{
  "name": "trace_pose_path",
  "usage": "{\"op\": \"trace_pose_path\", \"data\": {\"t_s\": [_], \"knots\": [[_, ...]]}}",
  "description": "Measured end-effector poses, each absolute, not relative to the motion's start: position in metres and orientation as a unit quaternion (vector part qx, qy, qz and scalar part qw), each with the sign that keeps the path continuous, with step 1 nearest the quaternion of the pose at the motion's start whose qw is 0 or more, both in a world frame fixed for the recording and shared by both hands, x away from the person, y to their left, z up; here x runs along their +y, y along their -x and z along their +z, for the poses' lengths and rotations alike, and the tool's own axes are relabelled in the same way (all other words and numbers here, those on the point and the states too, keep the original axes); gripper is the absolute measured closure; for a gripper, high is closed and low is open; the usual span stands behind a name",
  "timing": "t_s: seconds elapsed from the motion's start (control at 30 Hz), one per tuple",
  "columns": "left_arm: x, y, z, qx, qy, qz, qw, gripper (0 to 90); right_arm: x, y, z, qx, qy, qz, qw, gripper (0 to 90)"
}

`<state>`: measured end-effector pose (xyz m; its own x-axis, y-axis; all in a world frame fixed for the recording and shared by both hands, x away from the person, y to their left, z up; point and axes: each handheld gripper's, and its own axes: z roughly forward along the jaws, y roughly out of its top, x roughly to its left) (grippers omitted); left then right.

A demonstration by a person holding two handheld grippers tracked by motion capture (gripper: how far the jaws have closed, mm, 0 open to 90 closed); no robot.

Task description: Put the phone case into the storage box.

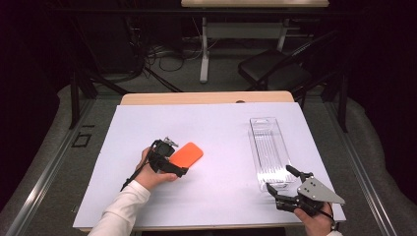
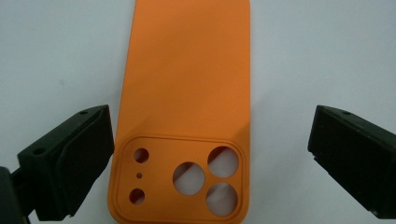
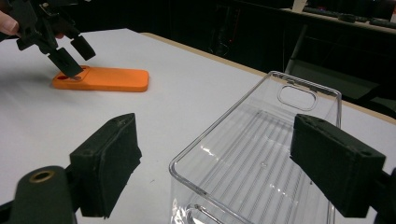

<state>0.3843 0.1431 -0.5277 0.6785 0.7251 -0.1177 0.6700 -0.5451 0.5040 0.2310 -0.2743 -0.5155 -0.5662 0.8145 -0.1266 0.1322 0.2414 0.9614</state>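
An orange phone case lies flat on the white table cover, left of centre, back up, with its camera cut-outs toward my left gripper. In the left gripper view the case runs away from me, and the left gripper stands open with one jaw on each side of the camera end, neither pressing on it. A clear plastic tray lies lengthwise at the right. My right gripper is open at the tray's near end; the tray reaches in between its wide jaws. Farther off are the case and the left gripper.
A white sheet covers the wooden table, whose far edge shows bare. Beyond it are a black folding chair, the leg of another desk and cables on the floor. Bare sheet lies between case and tray.
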Motion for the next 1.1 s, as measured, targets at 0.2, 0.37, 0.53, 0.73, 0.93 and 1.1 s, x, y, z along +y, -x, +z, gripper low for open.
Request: {"op": "trace_pose_path", "data": {"t_s": [0.2,0.37,0.53,0.73,0.93,1.1], "knots": [[0.139,-0.392,-0.533,0.388,-0.885,0.056,0.251,0.6,-0.274,-0.231,-0.516,0.717,-0.329,0.519,0.329,14.7],[0.134,-0.398,-0.537,0.384,-0.888,0.066,0.244,0.7,-0.274,-0.232,-0.516,0.717,-0.329,0.519,0.329,14.7],[0.133,-0.401,-0.537,0.384,-0.888,0.076,0.241,0.7,-0.274,-0.231,-0.516,0.717,-0.329,0.519,0.328,14.7],[0.132,-0.405,-0.537,0.385,-0.889,0.068,0.241,0.7,-0.274,-0.231,-0.516,0.717,-0.329,0.520,0.327,14.7],[0.129,-0.408,-0.536,0.377,-0.894,0.072,0.231,0.7,-0.274,-0.231,-0.516,0.718,-0.329,0.519,0.327,14.7],[0.126,-0.410,-0.538,0.370,-0.900,0.071,0.220,0.8,-0.274,-0.232,-0.516,0.718,-0.329,0.519,0.327,14.7]]}}
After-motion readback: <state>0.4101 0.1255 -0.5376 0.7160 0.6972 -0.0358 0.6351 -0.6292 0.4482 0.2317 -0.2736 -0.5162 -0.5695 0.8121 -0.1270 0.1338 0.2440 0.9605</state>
